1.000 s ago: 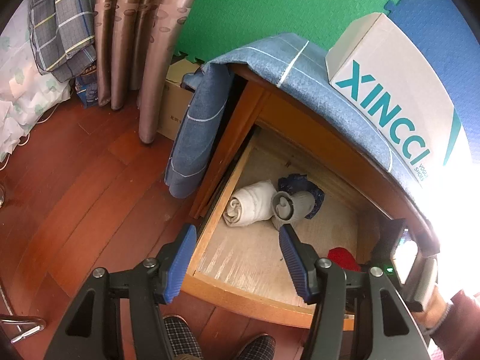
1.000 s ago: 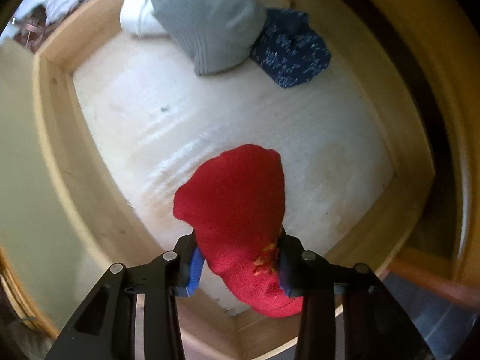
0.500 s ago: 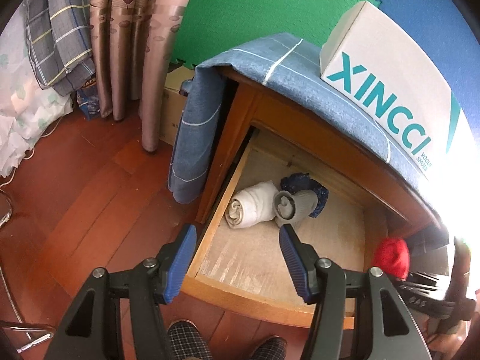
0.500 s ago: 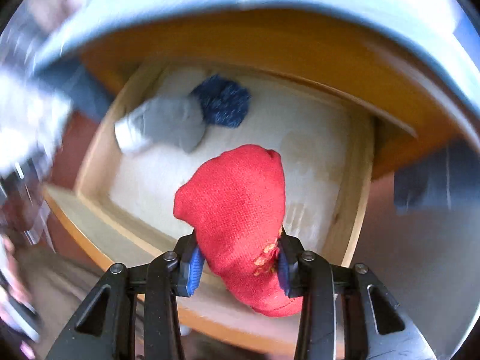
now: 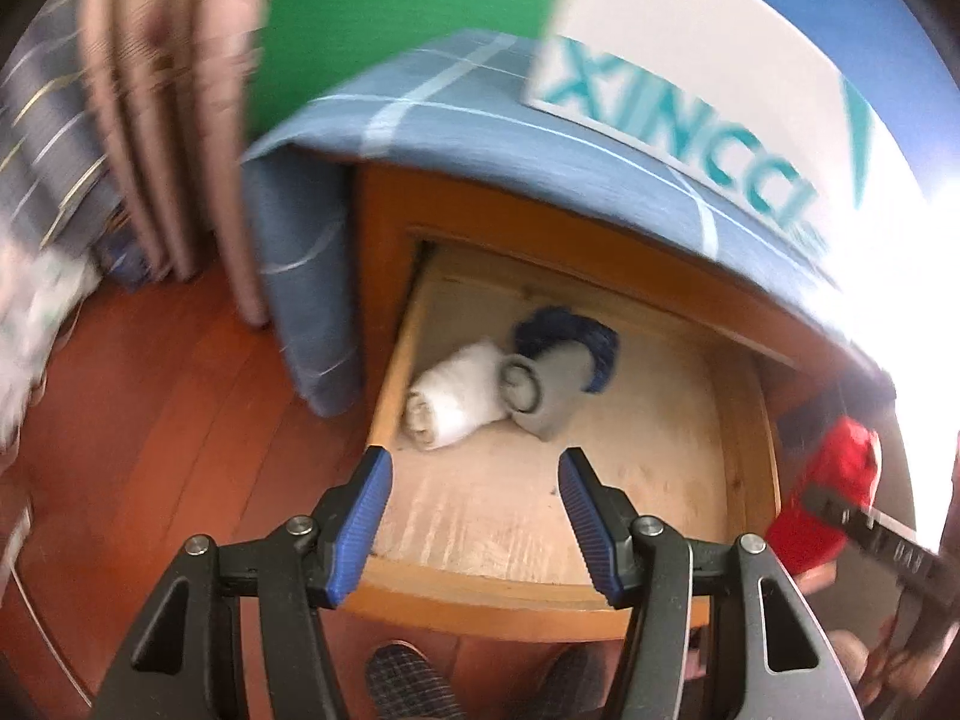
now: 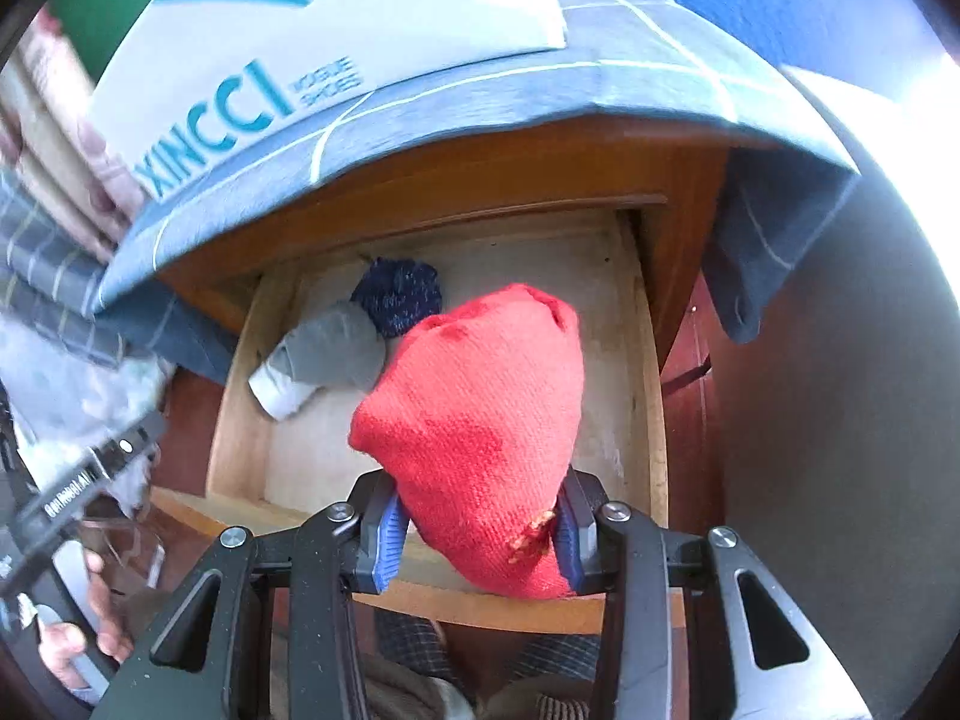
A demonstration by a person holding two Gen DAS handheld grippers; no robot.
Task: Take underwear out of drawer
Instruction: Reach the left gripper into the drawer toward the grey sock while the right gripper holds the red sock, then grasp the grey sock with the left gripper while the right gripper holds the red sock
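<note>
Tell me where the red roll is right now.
The red roll is clamped in the right gripper, filling the middle of the right wrist view above the open drawer; in the left wrist view it sits beyond the drawer's right side.

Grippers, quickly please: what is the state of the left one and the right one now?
Left gripper: open, holding nothing, above the drawer.
Right gripper: closed on the red underwear.
</note>
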